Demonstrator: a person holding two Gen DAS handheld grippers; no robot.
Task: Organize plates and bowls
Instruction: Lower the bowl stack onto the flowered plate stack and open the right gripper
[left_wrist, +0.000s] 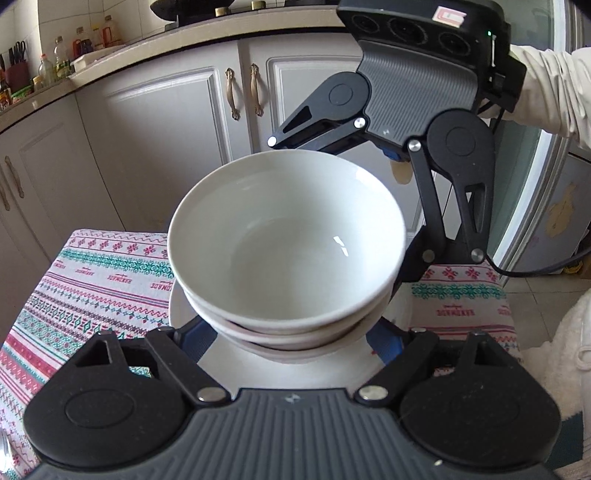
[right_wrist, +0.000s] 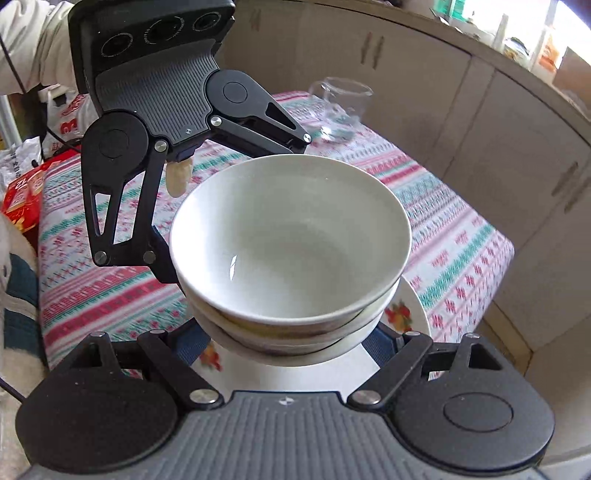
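A stack of three nested white bowls fills the middle of both views. My left gripper is shut on the bottom of the stack, with a blue finger on either side. Opposite it, my right gripper is shut on the same stack from the other side; its body shows in the left wrist view. Beneath the bowls is a white plate with a red fruit print. I cannot tell whether the stack rests on it. All of this is over the table with the patterned cloth.
A clear glass stands on the far part of the cloth. Grey cabinets run close behind the table, under a counter with bottles. A red packet and plastic bags lie off the table's left side. A pale sleeve holds the right gripper.
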